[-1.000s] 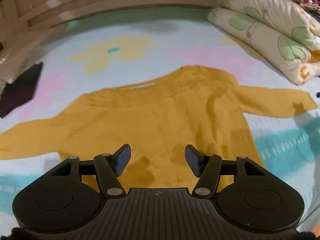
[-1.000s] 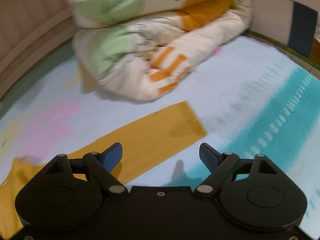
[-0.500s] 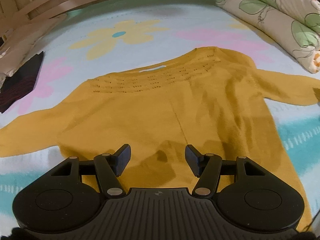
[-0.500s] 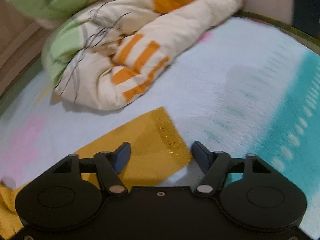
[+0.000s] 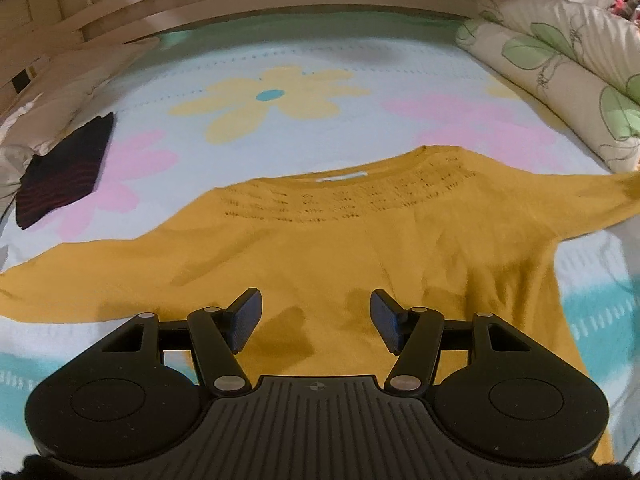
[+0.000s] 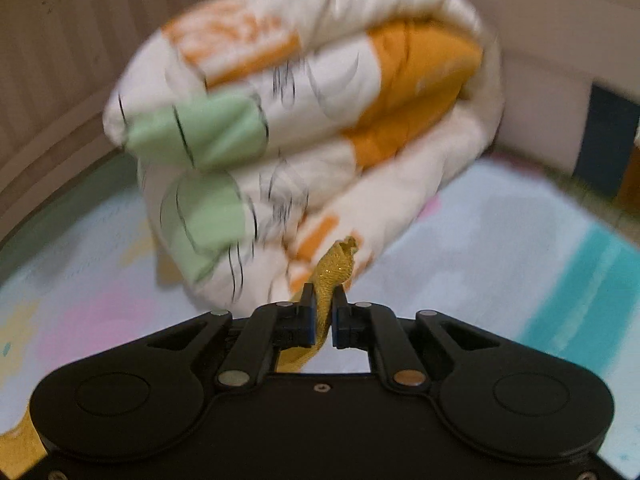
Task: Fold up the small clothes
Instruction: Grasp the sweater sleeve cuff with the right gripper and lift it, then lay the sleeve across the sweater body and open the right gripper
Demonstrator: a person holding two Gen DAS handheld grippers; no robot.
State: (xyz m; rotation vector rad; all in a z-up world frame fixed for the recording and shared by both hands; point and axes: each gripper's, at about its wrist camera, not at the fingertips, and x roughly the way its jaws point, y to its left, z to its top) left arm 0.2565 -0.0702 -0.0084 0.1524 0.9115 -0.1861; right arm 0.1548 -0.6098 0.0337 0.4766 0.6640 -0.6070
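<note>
Lying spread flat on the pale blue floral bedsheet (image 5: 360, 64), the mustard-yellow knit long-sleeved sweater (image 5: 320, 240) has its neckline pointing away from the left claw (image 5: 316, 320), which hovers released over the lower body of the garment. The right claw (image 6: 323, 316) is clenched on the sweater's sleeve cuff (image 6: 334, 276), the fabric standing up between its fingers. A rolled cream quilt with green and orange patches (image 6: 304, 132) lies just beyond. A dark striped folded cloth (image 5: 66, 172) rests at the bed's left.

Right claw (image 6: 323, 312) pinching mustard sleeve (image 6: 334, 272); quilt (image 6: 304, 128) behind.
</note>
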